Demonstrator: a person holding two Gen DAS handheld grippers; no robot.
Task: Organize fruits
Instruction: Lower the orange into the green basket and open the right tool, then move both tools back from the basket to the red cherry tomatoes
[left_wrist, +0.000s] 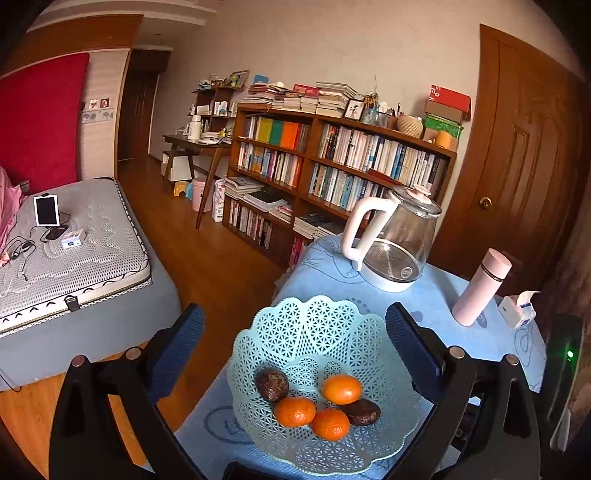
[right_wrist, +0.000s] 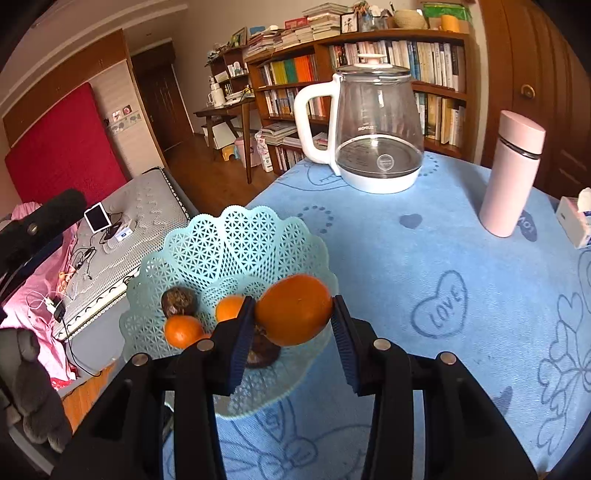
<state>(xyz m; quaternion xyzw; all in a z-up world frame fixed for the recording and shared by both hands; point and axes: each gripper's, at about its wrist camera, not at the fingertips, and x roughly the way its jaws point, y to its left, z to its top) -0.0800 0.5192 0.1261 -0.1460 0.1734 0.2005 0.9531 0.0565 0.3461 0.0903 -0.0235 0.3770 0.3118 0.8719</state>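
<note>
Oranges and dark fruits: 3 oranges (left_wrist: 341, 388) and 2 dark fruits (left_wrist: 272, 384) are lying in the pale green lattice basket (left_wrist: 317, 328), which is sitting at the near-left edge of the blue tablecloth (right_wrist: 424, 240).

Item in transit: 1 more orange (right_wrist: 293, 309), which your right gripper (right_wrist: 293, 314) is holding, jaws clamped on its sides, apparently above the basket's right rim.

Left gripper (left_wrist: 295, 332): you are hovering it over the basket, jaws wide apart and holding nothing.

Bystanders: a glass kettle (right_wrist: 376, 125), a pink flask (right_wrist: 511, 173) and a tissue box (right_wrist: 576, 221) are standing well apart at the back.

Risks: you are gripping a round, smooth fruit by 2 narrow pads, so it could slip or roll out. Releasing over the rim could send it onto the cloth or floor. Dropping it hard could jostle the fruits below or tip the light basket off the edge.
</note>
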